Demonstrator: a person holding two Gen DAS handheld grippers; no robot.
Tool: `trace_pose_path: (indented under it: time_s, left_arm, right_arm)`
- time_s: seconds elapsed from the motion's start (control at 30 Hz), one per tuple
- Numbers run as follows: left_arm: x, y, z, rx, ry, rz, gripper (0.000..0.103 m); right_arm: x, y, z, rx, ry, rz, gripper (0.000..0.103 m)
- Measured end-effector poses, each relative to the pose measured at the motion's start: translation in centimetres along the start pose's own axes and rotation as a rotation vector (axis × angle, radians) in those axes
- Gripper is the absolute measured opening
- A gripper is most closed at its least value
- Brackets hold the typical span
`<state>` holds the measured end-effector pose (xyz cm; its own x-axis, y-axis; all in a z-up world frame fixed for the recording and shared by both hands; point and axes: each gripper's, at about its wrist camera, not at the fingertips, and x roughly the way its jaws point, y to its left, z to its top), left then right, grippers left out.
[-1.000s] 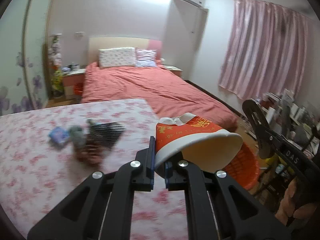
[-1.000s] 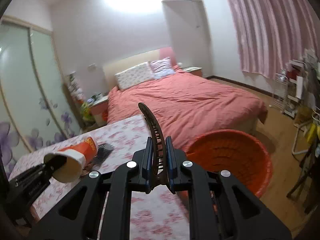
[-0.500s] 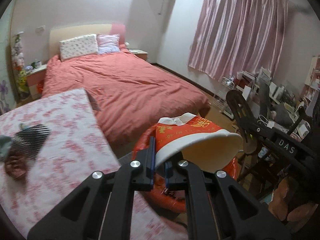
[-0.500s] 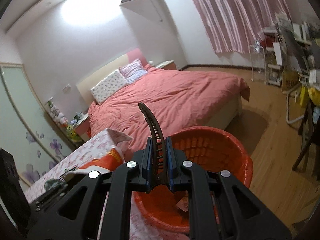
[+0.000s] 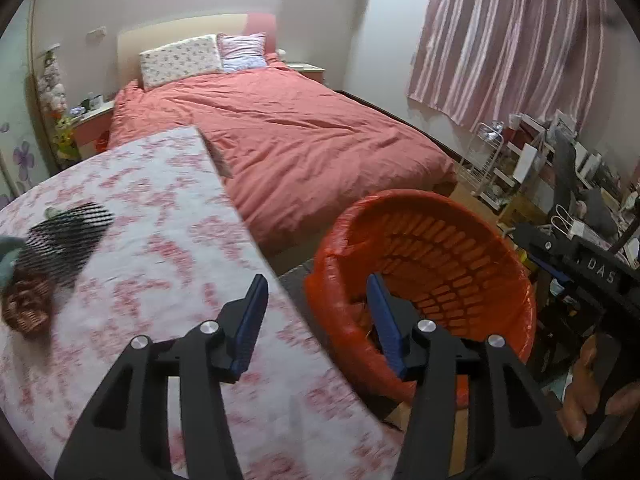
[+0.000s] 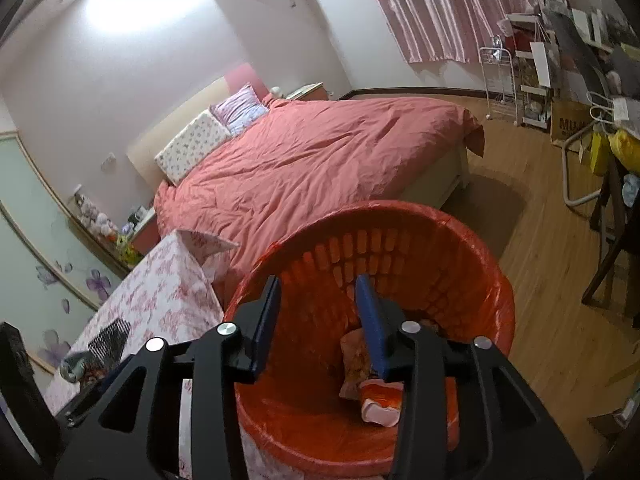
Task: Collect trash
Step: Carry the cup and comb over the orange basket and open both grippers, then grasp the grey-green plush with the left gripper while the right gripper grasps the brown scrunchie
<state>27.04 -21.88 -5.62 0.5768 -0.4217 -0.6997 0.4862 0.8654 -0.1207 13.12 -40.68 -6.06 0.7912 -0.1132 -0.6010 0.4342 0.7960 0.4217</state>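
My left gripper (image 5: 316,300) hangs over the gap between the bench (image 5: 160,280) and the orange bin (image 5: 516,280); its fingers (image 5: 252,320) are opening and I see nothing between them. The left finger sits over the bench's edge, the right one over the bin's near rim.

My right gripper (image 6: 316,304) points down into the bin (image 6: 500,300). Its fingers (image 6: 370,320) are opening too, with nothing between them. At the bottom of the bin lies a red cup (image 6: 380,402) on its side, with a crumpled wrapper (image 6: 354,360) just beside it.

On the bench I can still see things left: a black mesh piece (image 5: 64,240) and a brown woven lump (image 5: 28,306) touching its near end, both blurred. The bin stands on the floor between the bench and the bed (image 5: 300,144).
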Motion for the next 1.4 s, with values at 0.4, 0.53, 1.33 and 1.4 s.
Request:
trace_pose_path:
  time_s: [0.4, 0.53, 1.33, 1.4]
  left_arm:
    - [-7.4, 10.1, -3.7, -0.055, -0.059, 0.219, 0.066]
    - [-9.2, 14.8, -4.3, -0.124, -0.070, 0.295, 0.066]
    - [-10.2, 27.5, -1.1, -0.326, -0.091, 0.376, 0.013]
    - [-12.5, 27.8, -1.2, -0.335, -0.131, 0.371, 0.013]
  right_arm:
    - [-1.2, 7.1, -2.7, -0.186, 0.028, 0.014, 0.049]
    - [-0.9, 10.0, -4.7, -0.251, 0.065, 0.043, 0.049]
    - [2.0, 17.1, -10.1, -0.400, 0.210, 0.098, 0.049]
    - [2.1, 18.2, -10.6, -0.411, 0.219, 0.112, 0.049]
